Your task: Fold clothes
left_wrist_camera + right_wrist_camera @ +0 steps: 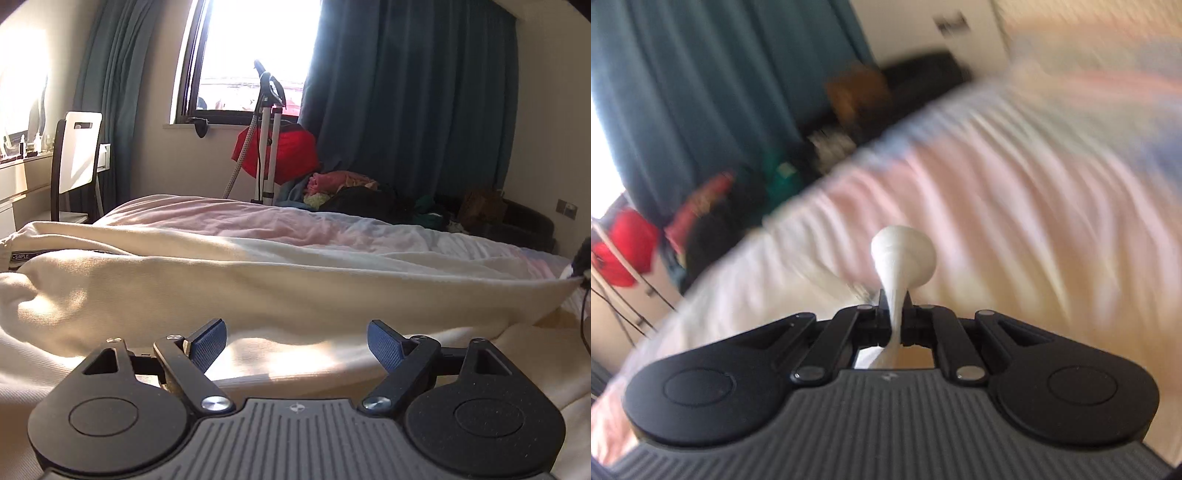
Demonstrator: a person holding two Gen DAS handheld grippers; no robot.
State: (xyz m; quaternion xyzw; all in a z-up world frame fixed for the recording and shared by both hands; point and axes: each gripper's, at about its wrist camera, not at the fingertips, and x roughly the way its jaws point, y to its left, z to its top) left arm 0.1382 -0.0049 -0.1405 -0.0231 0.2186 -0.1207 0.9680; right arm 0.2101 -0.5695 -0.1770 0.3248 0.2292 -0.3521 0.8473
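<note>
2 grippers work over a cream garment [258, 280] spread on the bed [369, 229]. The left gripper [297, 341] hovers just above the cloth, jaws wide apart, nothing between them. The right gripper [895, 310] is clamped tight on a bunched fold, probably the same garment's edge, though that view is blurred.

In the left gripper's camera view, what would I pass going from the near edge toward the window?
Left gripper, open → cream garment → pink bedcover → pile of clothes → red fabric on a stand → window.
</note>
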